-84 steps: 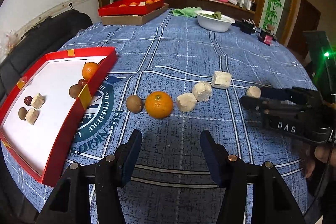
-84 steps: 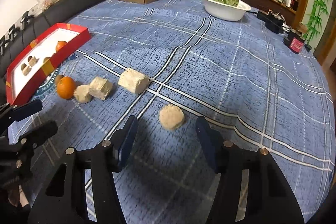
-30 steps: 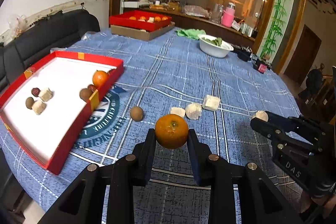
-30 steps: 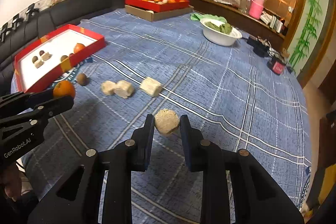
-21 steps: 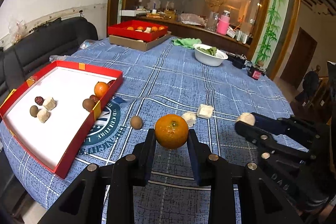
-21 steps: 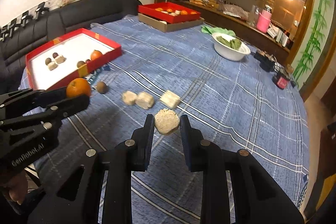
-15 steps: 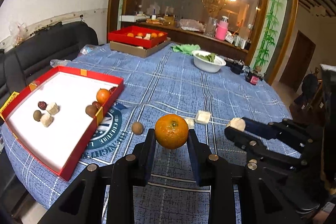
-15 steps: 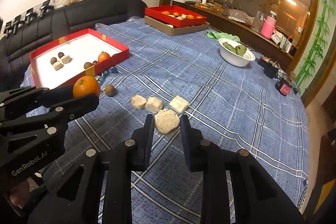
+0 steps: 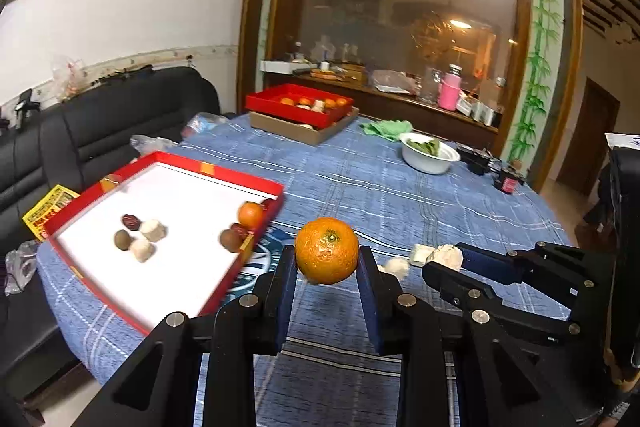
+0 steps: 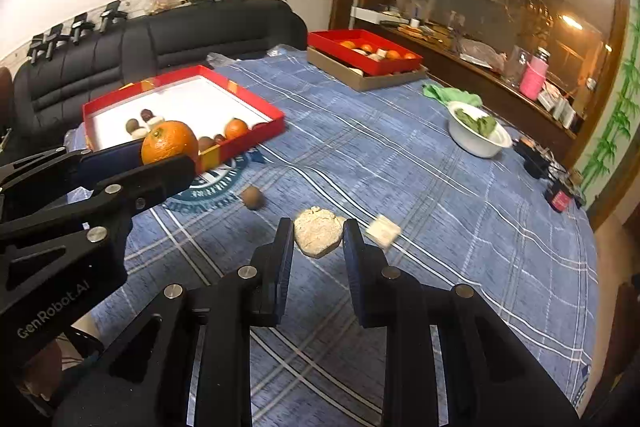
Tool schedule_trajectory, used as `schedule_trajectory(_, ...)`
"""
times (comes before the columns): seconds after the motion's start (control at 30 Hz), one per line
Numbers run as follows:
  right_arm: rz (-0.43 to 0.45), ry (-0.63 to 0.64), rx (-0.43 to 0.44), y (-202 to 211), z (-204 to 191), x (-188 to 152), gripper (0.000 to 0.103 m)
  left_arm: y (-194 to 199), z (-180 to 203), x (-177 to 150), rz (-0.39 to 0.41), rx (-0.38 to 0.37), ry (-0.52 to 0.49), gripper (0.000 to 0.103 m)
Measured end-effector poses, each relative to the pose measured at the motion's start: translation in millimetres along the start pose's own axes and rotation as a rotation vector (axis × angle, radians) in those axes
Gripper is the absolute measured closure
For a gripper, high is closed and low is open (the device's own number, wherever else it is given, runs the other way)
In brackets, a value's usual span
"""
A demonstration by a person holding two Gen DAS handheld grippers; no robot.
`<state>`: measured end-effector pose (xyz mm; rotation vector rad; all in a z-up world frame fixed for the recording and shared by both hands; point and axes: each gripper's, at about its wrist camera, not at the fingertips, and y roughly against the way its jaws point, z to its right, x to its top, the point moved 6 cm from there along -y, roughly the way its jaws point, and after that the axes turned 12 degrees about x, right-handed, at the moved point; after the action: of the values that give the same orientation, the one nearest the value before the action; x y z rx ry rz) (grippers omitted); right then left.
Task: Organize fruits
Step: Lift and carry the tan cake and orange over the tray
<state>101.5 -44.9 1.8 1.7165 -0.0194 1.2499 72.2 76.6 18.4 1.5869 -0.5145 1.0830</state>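
Blue plaid cloth covers the big table (image 9: 400, 187), which fills the middle of both views. On it, at the left of the left wrist view, sits the red tray (image 9: 224, 171) with its white floor, already holding a small orange (image 9: 251, 214), brown and dark red fruits and a few pale lumps. Farther back, upper centre, a second red box (image 9: 298, 105) rests on a cardboard one, with a white bowl (image 9: 429, 158) of greens to its right.

Low in the frame, the left gripper (image 9: 326, 267) is clamped on a mandarin orange (image 9: 327, 251), held clear of the cloth. The right gripper (image 10: 316, 239) is likewise closed on a pale, crumbly lump (image 10: 318, 231), also lifted.

Loose on the cloth, a brown kiwi-like fruit (image 10: 252, 197) lies at centre left of the right wrist view, and a pale cube (image 10: 384, 229) just right of the held lump.

What matters next, I'd judge, is that the tray lies up and to the left of both loads, its near right corner close to the mandarin. The left gripper looks nearer, so it probably drops first; the right must reach across.
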Motion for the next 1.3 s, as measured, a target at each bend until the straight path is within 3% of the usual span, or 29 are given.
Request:
schedule_trajectory(0.33,0.019,0.058,0.043,-7,-29,14,0.079,3,-28,2,0.034,0.081,0.043,0.074)
schedule_trajectory(0.77,0.014,0.086,0.085,-25,-49,23,0.079,-9,-66,-4,0.008,0.174,0.107,0.074)
schedule_trajectory(1.3,0.011,0.098,0.096,-36,-59,33,0.079,-19,-81,-6,-0.018,0.223,0.136,0.074)
